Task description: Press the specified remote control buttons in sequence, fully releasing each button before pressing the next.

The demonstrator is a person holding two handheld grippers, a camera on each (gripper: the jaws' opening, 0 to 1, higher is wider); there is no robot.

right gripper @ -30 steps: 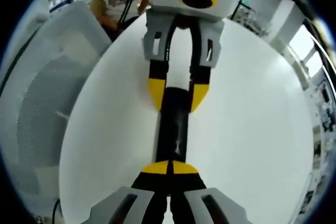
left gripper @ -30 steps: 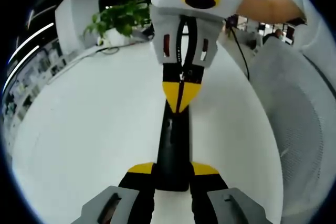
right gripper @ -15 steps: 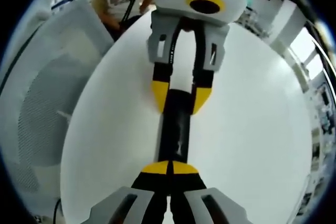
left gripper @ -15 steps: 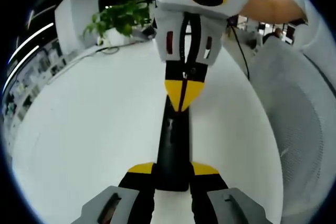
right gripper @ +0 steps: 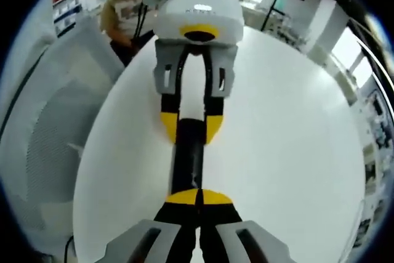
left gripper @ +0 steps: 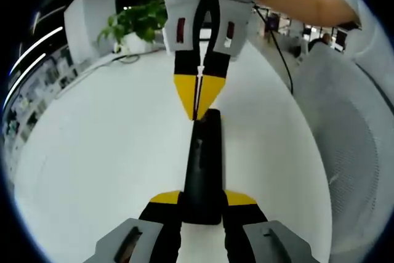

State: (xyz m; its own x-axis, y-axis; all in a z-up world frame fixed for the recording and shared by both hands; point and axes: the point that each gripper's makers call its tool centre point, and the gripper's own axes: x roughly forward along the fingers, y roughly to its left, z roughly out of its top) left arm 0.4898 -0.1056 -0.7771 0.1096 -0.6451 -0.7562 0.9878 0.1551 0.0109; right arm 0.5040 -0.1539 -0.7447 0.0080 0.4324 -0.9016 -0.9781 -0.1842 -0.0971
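A slim black remote [left gripper: 203,158] lies along the middle of the white round table [left gripper: 111,152]. My left gripper [left gripper: 203,200] is shut on its near end, one yellow-tipped jaw on each side. My right gripper [left gripper: 197,100] comes in from the top, shut, its joined tips pointing down at the remote's far end; I cannot tell whether they touch. In the right gripper view, my right gripper [right gripper: 198,198] is shut with nothing between its jaws, right at the end of the remote [right gripper: 186,164]. The left gripper [right gripper: 188,129] clamps the other end.
A potted green plant [left gripper: 138,20] stands at the table's far edge. A white mesh chair [left gripper: 351,127] stands next to the table, also the chair [right gripper: 43,133] on the left. A person's bare forearm [left gripper: 308,7] holds the right gripper. The white table [right gripper: 283,152] spreads wide around the remote.
The right gripper, still shut, has drawn back along the remote from over its upper part to its far end. The left gripper keeps its hold.
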